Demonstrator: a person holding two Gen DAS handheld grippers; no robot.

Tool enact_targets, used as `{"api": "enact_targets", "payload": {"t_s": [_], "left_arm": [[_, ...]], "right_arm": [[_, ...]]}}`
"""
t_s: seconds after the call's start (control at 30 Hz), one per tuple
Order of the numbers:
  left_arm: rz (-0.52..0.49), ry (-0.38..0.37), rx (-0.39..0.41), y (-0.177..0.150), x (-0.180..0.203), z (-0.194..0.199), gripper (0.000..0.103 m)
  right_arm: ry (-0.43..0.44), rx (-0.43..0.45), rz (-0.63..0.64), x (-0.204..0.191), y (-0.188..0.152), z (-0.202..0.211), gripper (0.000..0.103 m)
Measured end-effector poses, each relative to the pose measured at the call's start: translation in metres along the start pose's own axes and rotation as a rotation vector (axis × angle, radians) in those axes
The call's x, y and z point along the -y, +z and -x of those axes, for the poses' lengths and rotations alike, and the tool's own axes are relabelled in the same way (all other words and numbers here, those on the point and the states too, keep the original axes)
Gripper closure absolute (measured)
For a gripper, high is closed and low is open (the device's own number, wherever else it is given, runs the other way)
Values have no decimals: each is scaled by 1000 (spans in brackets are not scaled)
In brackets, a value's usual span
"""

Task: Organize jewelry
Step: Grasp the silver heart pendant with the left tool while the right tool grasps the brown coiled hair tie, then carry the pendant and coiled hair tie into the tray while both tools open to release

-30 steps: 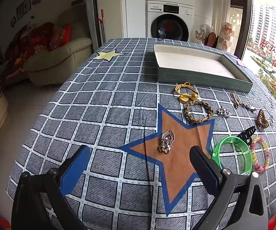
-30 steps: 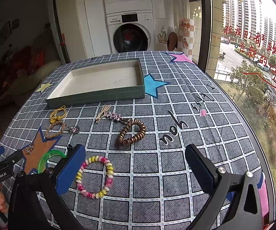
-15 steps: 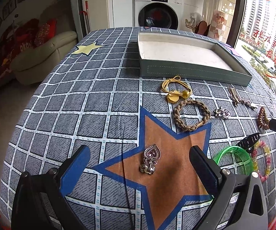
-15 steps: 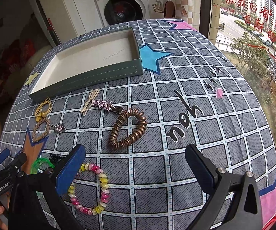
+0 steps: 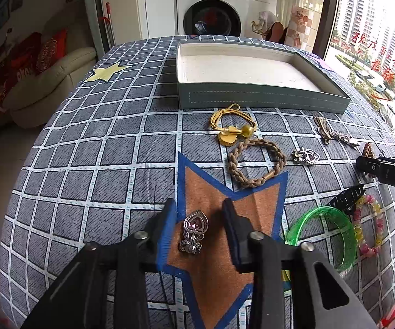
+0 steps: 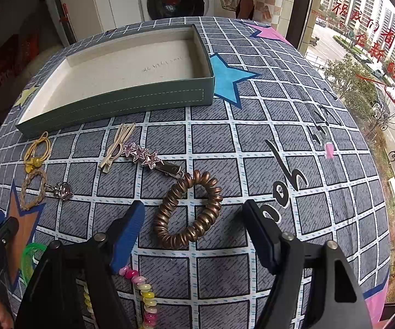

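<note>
The tabletop (image 5: pixel 93 148) wears a grey cloth crossed by a white grid, printed with an orange-brown star outlined in blue (image 5: pixel 213 260), a yellow star (image 5: pixel 106 72) and a light blue star (image 6: pixel 230 79). The tray (image 5: pixel 260 100) is dull green outside with pale stitching, cream inside. The heart brooch (image 5: pixel 193 230) is silver with a pink stone. The bangle (image 5: pixel 332 233) is translucent bright green, the spiral hair tie (image 6: pixel 189 211) coppery brown, the bead bracelet (image 5: pixel 370 227) pink and yellow.

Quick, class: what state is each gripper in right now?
Left gripper: open, narrowed around the heart brooch, not touching it.
Right gripper: open wide, straddling the spiral hair tie.
</note>
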State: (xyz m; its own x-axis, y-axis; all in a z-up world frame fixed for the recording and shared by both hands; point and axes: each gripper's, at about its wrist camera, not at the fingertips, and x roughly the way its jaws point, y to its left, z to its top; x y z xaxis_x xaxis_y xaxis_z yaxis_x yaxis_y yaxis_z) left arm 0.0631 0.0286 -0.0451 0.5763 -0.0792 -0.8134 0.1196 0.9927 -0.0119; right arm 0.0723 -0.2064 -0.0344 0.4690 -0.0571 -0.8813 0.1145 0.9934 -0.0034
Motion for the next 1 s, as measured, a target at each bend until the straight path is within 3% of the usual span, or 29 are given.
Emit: {"api": "enact_targets", "payload": {"t_s": [0.1,0.2,0.5,0.83,1.0], "left_arm": [[-10,-13,-2,2,1,0,74],[9,-57,-7,3,-1,3,74],[-7,-121,76,26,-1,41,74],[-21,-178,156,97,6,73,74],[-23,-183,184,139,11,70,74]], "right_arm": [[4,10,2,2,-2,4,65],[31,15,-11,8,-4,7,79],[244,34,-113,37,0,25,79],[372,113,-90,37,53,67,79],[364,147,-40,28,91,70,79]]}}
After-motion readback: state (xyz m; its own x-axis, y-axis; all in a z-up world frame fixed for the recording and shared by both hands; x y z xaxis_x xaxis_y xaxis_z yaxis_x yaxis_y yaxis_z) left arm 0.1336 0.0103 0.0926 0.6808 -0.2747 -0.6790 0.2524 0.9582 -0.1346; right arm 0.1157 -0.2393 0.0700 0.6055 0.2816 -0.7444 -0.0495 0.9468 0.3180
